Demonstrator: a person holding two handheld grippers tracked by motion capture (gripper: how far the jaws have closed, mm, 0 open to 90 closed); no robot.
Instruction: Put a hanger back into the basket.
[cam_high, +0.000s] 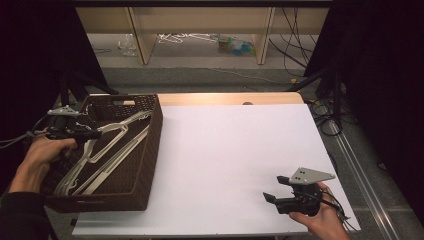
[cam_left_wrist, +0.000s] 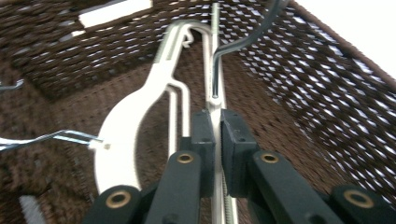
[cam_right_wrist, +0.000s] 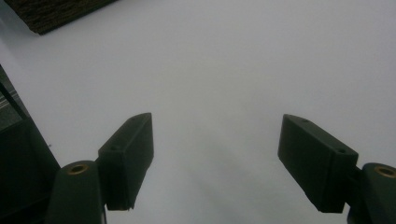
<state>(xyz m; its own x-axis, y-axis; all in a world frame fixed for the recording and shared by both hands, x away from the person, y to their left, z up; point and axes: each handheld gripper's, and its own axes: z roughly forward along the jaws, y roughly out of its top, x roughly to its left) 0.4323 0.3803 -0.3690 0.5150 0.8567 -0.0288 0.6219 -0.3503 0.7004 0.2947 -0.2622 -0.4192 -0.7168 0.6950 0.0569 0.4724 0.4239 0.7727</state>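
Note:
A dark brown wicker basket (cam_high: 154, 131) stands on the left of the white table (cam_high: 235, 145) and holds several white clothes hangers (cam_high: 107, 147). My left gripper (cam_high: 94, 134) reaches into the basket from the left. In the left gripper view it (cam_left_wrist: 218, 116) is shut on the thin bar of a white hanger (cam_left_wrist: 208, 70), whose metal hook (cam_left_wrist: 243, 39) curves away above. A second hanger with a broad white shoulder (cam_left_wrist: 123, 126) lies beside it. My right gripper (cam_high: 275, 187) hovers low over the table's near right corner, open (cam_right_wrist: 217, 140) with nothing between its jaws.
The basket's woven wall (cam_left_wrist: 327, 93) rises close on the right of the held hanger. The basket's corner (cam_right_wrist: 51, 14) lies far off in the right gripper view. Behind the table stand wooden shelf legs (cam_high: 142, 35); cables (cam_high: 325, 115) trail on the floor at right.

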